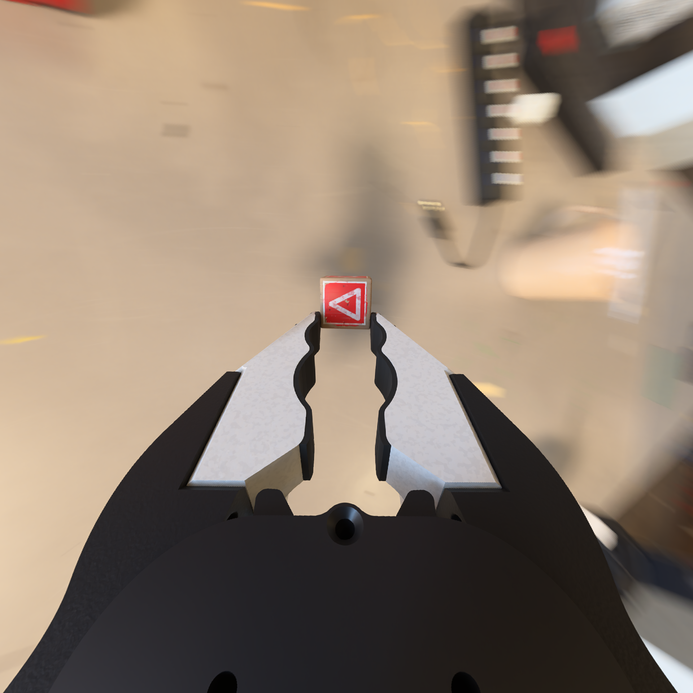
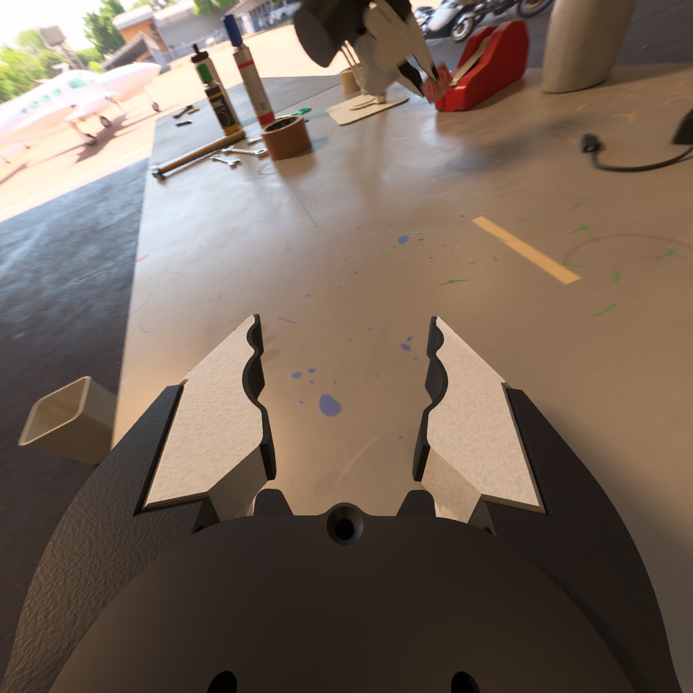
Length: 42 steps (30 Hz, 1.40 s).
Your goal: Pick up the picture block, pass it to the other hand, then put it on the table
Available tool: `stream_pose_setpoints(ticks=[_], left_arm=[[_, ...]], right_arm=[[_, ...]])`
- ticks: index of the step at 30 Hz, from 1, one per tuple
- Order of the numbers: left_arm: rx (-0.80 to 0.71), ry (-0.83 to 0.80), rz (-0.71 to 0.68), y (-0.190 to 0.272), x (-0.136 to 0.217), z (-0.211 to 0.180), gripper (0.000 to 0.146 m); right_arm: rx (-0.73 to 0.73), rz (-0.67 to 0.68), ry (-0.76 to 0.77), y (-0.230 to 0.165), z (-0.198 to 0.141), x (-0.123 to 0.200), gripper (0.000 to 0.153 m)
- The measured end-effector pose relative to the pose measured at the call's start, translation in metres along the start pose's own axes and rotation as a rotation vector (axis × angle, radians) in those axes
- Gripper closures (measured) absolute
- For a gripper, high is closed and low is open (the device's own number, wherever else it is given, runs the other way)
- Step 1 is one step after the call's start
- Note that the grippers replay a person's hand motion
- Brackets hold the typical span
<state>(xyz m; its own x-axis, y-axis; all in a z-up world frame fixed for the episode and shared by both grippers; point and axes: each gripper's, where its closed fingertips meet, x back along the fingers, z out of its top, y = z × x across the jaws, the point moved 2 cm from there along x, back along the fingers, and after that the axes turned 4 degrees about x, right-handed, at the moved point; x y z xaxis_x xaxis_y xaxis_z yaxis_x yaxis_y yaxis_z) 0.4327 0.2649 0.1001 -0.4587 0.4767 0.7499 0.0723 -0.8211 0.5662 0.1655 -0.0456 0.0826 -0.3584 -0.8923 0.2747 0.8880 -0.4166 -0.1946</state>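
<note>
Picture block [image 1: 345, 302], red face with white triangle outline, clamped at the fingertips of the left claw [image 1: 345, 321], raised off the bench [image 2: 375, 210]; background smeared. Right claw [image 2: 345, 326] spread apart, holding nothing, low over paint-speckled bench. Far ahead of it: brown tape roll [image 2: 287, 137], two labelled tubes [image 2: 219, 99], red tape dispenser [image 2: 487, 67] just beyond the left claw.
</note>
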Motion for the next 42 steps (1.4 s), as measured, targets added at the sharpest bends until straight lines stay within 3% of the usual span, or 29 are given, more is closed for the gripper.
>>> stream_pose_setpoints(ticks=[2,5,10,15,18,21,24,26,27,32,35,38,40,42], left_arm=[[-0.009,-0.004,-0.39,0.05,0.024,-0.013,0.12],[-0.028,-0.049,-0.714,0.113,0.051,-0.041,0.12],[-0.001,-0.275,-1.073,0.199,0.056,-0.096,0.12],[0.046,-0.495,-1.215,0.249,0.029,-0.146,0.12],[0.065,-0.583,-1.266,0.264,0.023,-0.169,0.12],[0.084,-0.619,-1.285,0.267,0.022,-0.182,0.12],[0.095,-0.638,-1.292,0.266,0.024,-0.192,0.119],[0.022,-0.572,-1.253,0.255,0.026,-0.198,0.087],[-0.033,-0.53,-1.226,0.247,0.027,-0.203,0.079],[-0.296,-0.382,-1.032,0.188,0.023,-0.254,0.08],[-0.43,-0.323,-0.921,0.159,0.015,-0.285,0.084],[-0.489,-0.32,-0.89,0.147,0.012,-0.302,0.087],[-0.495,-0.342,-0.881,0.144,0.01,-0.306,0.087],[-0.51,-0.342,-0.881,0.143,0.011,-0.307,0.087]], right_arm=[[0.039,-0.055,-0.001,0.01,0.003,0.0,0.064],[0.139,-0.13,-0.023,0.026,0.019,-0.006,0.066],[0.362,-0.225,0.005,0.043,0.089,-0.02,0.068],[0.318,-0.214,0.162,0.06,0.147,-0.024,0.069],[0.285,-0.217,0.186,0.066,0.153,-0.021,0.082],[0.301,-0.232,0.174,0.066,0.147,-0.011,0.124],[0.325,-0.249,0.165,0.055,0.142,-0.004,0.125],[0.322,-0.257,0.168,0.045,0.141,0.007,0.125],[0.305,-0.272,0.175,0.043,0.14,0.016,0.125],[0.133,-0.455,0.187,0.073,0.145,0.101,0.125],[0.047,-0.676,0.013,0.125,0.139,0.163,0.125],[-0.061,-0.79,-0.234,0.182,0.115,0.198,0.125],[-0.179,-0.78,-0.43,0.218,0.087,0.203,0.125],[-0.349,-0.666,-0.649,0.241,0.056,0.196,0.125]])
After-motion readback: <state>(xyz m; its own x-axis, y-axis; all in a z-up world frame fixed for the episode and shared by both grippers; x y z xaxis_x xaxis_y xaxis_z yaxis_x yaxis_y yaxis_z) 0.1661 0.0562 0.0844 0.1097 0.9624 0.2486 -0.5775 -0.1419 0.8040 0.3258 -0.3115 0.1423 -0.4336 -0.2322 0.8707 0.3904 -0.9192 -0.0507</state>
